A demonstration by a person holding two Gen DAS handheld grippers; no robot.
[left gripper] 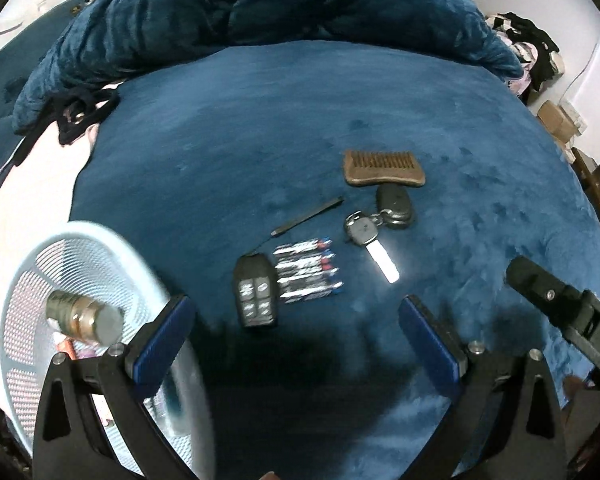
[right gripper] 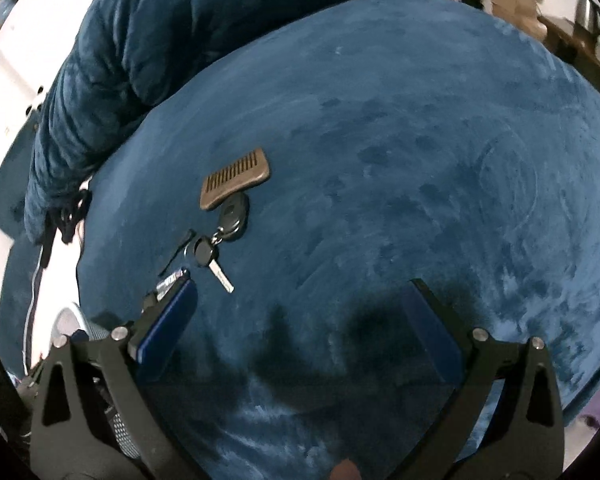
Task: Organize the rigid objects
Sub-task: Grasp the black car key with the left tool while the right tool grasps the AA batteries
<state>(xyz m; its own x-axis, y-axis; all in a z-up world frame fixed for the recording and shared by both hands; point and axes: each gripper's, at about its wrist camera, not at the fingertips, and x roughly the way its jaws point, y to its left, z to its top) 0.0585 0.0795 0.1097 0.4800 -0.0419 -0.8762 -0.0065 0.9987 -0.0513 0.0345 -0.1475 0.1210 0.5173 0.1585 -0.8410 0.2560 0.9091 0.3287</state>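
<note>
Nearest on the blue blanket [left gripper: 260, 140], both left gripper [left gripper: 296, 320] and right gripper [right gripper: 300, 308] spread wide, gripping nothing. Just beyond, left of the left fingers, a mesh basket [left gripper: 32, 264] with a small bottle [left gripper: 84, 316] blurred above it. Farther out, black remote [left gripper: 255, 294] touching battery pack [left gripper: 309, 270], then thin black stick [left gripper: 308, 216], car keys [left gripper: 380, 220], wooden comb [left gripper: 384, 169].

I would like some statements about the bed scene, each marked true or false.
1. The comb lies in the basket. False: it lies on the blue blanket, above the keys.
2. The left hand-held gripper is open and holds nothing. True.
3. A bottle lies in the basket. True.
4. The remote lies right of the batteries. False: it lies left of them.
5. The right hand-held gripper grips the keys. False: it is open and holds nothing.
</note>
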